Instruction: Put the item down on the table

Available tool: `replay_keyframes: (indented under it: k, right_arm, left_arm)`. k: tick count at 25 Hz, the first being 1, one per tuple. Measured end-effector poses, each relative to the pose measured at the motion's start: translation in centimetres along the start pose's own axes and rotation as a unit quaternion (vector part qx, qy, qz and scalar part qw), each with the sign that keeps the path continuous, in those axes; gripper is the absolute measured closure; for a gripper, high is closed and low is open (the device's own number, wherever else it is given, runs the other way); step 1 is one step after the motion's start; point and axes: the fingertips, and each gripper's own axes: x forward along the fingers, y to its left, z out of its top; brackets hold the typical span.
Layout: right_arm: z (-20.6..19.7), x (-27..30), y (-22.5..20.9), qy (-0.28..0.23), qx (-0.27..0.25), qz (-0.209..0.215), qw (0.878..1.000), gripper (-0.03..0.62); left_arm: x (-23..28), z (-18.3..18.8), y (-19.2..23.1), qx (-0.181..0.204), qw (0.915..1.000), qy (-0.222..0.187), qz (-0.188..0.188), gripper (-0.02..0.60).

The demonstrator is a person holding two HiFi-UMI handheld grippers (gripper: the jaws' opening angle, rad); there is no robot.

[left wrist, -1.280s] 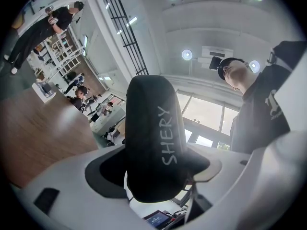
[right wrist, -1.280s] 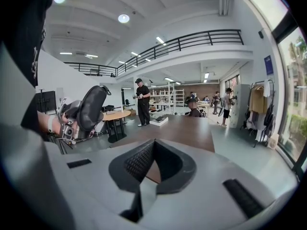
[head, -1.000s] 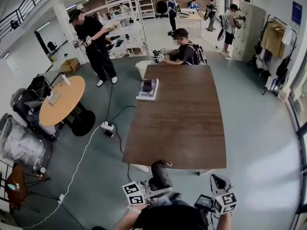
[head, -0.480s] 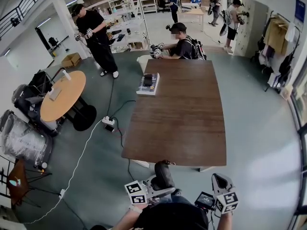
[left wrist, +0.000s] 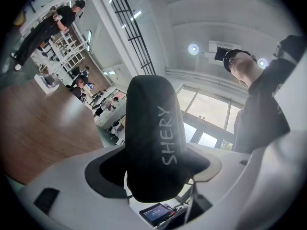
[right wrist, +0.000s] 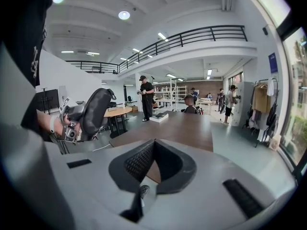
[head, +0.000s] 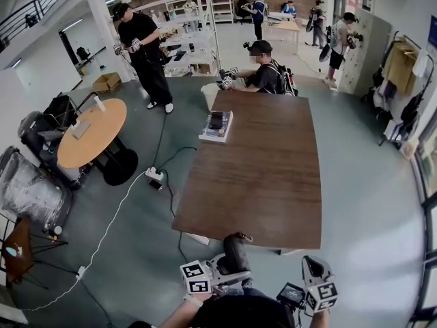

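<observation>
A black oblong padded item (left wrist: 156,143) with white "SHERY" lettering stands upright between the jaws of my left gripper (left wrist: 156,178), which is shut on it. In the head view the black item (head: 236,251) hangs just short of the near edge of the brown wooden table (head: 259,176), with the left gripper (head: 235,273) below it. My right gripper (head: 311,262) is off the table's near right corner. Its jaws meet at the tips with nothing between them (right wrist: 153,145). The table (right wrist: 184,123) stretches ahead of it.
A white box with a dark object on top (head: 216,126) lies at the table's far left. A seated person (head: 265,74) works at the far end. A round table (head: 89,134), a standing person (head: 147,53) and floor cables with a power strip (head: 153,178) are to the left.
The head view has shifted slightly, so both grippers sit a little lower in the frame. The left gripper still holds the black item near the table's edge.
</observation>
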Motion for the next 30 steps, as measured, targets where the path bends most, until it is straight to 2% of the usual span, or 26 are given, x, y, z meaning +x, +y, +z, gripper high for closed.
replay_keyframes:
  k: [4,13,22,27,30]
  right_arm:
    - [-0.4,0.6,-0.3,0.001,-0.004,0.009,1.000,0.605]
    - [2.3,2.4,1.1,0.029,-0.017,0.017,0.999,0.605]
    - [2.7,4.7,0.0,0.004,-0.019,0.029,0.999,0.605]
    - [3.3,5.7,-0.2,0.011,-0.019,0.028,0.999,0.605]
    - [5.0,6.2,-0.3,0.020,-0.019,0.019,0.999,0.605]
  left_arm:
    - [0.4,0.0,0.6,-0.005,1.0000,-0.003,0.004,0.222]
    - [-0.1,0.7,2.2,-0.009,0.9999,-0.008,0.008,0.222]
    - [0.4,2.6,3.8,-0.005,0.9998,-0.018,0.011,0.222]
    - [0.6,3.4,4.9,-0.005,0.9998,-0.018,0.011,0.222]
    - [0.8,4.0,5.6,-0.006,0.9998,-0.018,0.012,0.222]
